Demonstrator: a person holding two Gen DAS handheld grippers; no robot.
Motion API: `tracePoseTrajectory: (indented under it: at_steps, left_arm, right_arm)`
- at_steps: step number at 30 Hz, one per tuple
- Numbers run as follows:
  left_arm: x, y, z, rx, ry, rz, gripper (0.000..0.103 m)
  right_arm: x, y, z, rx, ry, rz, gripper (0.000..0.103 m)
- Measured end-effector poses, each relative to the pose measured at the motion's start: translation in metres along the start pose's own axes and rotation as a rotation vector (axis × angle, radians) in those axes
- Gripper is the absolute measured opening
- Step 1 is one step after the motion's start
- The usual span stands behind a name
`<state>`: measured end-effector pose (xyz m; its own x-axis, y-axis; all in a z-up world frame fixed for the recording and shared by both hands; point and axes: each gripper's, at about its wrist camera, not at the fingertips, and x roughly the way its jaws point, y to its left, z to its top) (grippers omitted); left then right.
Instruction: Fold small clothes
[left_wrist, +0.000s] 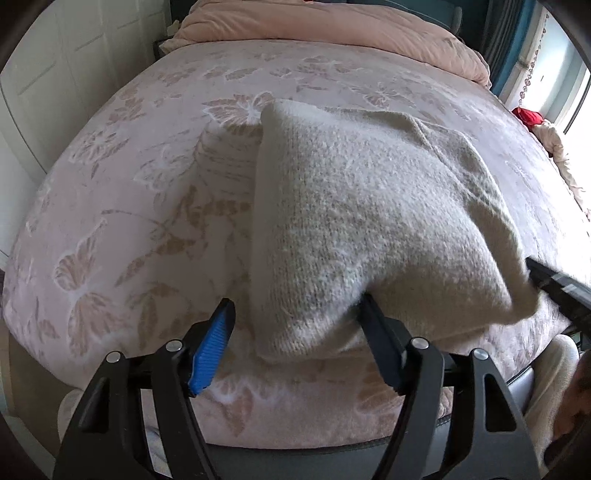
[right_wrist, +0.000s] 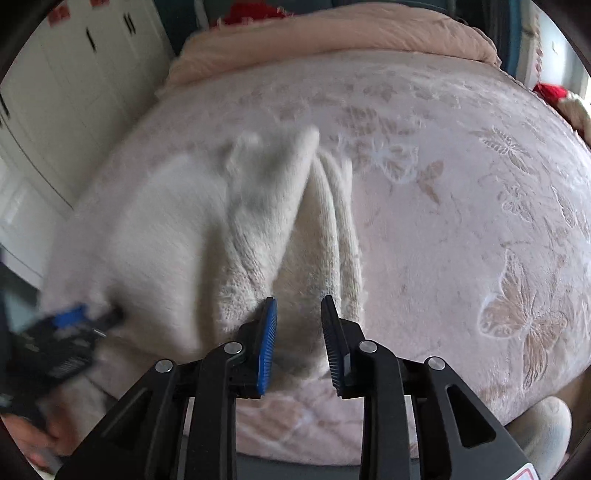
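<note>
A cream knitted sweater (left_wrist: 354, 218) lies folded on a pink butterfly-patterned bedspread (left_wrist: 122, 206). My left gripper (left_wrist: 295, 314) is open at the garment's near edge, with the knit draped between the fingers and over the right one. In the right wrist view the sweater (right_wrist: 207, 236) lies left of centre, blurred. My right gripper (right_wrist: 299, 306) is open over its near right corner, with the cloth between the pads but not pinched. The right gripper also shows at the right edge of the left wrist view (left_wrist: 554, 291), and the left gripper at the left edge of the right wrist view (right_wrist: 70, 325).
A pink duvet (left_wrist: 332, 29) is bunched at the bed's far end. White wardrobe doors (left_wrist: 55, 74) stand to the left. A red item (left_wrist: 528, 116) lies by the window at right. The bed's near edge (left_wrist: 295, 428) is just below the grippers.
</note>
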<state>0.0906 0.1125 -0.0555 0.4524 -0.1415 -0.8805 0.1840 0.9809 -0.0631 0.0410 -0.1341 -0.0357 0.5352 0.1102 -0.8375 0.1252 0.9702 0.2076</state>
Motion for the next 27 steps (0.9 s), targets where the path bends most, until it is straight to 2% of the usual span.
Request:
tracePoseTrajectory:
  at_steps: [2,3,4,5,7,9,11,13,14,15,16,17,18,19,21,24,26,27]
  left_arm:
    - [-0.005,0.001,-0.001,-0.013,-0.008,-0.009,0.066]
    - [-0.01,0.003,-0.001,-0.033,-0.022,-0.022,0.068]
    - [-0.013,0.007,-0.001,-0.06,-0.032,-0.042,0.071]
    - [-0.013,0.013,0.001,-0.097,-0.033,-0.078,0.078]
    - [-0.009,0.026,0.006,-0.182,-0.027,-0.159,0.08]
    - [-0.002,0.047,0.013,-0.317,-0.03,-0.267,0.09]
    - [0.012,0.062,0.022,-0.412,-0.013,-0.317,0.092]
    - [0.027,0.063,0.028,-0.437,0.027,-0.325,0.092]
    - [0.037,0.062,0.03,-0.439,0.041,-0.342,0.092]
    - [0.043,0.059,0.031,-0.435,0.053,-0.349,0.083]
    - [0.048,0.056,0.033,-0.424,0.066,-0.376,0.067]
    - [0.051,0.051,0.038,-0.406,0.085,-0.388,0.055]
    - [0.044,0.049,0.042,-0.394,0.064,-0.375,0.045]
    - [0.03,0.047,0.049,-0.372,0.029,-0.384,0.041]
    - [0.002,0.047,0.062,-0.348,-0.032,-0.408,0.038]
    - [-0.047,0.052,0.079,-0.324,-0.126,-0.435,0.038]
    - [-0.062,0.053,0.083,-0.29,-0.151,-0.429,0.04]
    - [-0.061,0.053,0.08,-0.272,-0.148,-0.401,0.044]
  right_arm:
    - [-0.014,-0.005,0.003,0.028,-0.044,0.021,0.028]
    - [-0.014,-0.005,0.003,0.037,-0.05,0.028,0.038]
    - [-0.011,-0.006,0.004,0.055,-0.046,0.039,0.054]
    - [-0.006,-0.014,0.008,0.082,-0.043,0.04,0.06]
    - [0.01,-0.029,0.016,0.128,-0.032,0.052,0.063]
    - [0.029,-0.039,0.024,0.181,0.012,0.083,0.065]
    - [0.046,-0.042,0.028,0.224,0.052,0.123,0.068]
    - [0.064,-0.04,0.032,0.253,0.095,0.168,0.071]
    - [0.071,-0.039,0.032,0.261,0.112,0.197,0.069]
    - [0.08,-0.036,0.03,0.276,0.131,0.235,0.05]
    - [0.083,-0.034,0.029,0.287,0.14,0.258,0.036]
    - [0.08,-0.031,0.032,0.295,0.128,0.249,0.03]
    - [0.074,-0.027,0.036,0.289,0.112,0.246,0.024]
    - [0.059,-0.021,0.045,0.273,0.071,0.269,0.021]
    - [0.024,-0.009,0.064,0.235,-0.017,0.328,0.018]
    - [-0.033,0.012,0.08,0.151,-0.151,0.358,0.018]
    - [-0.046,0.015,0.078,0.125,-0.175,0.355,0.018]
    - [-0.042,0.014,0.072,0.109,-0.164,0.332,0.02]
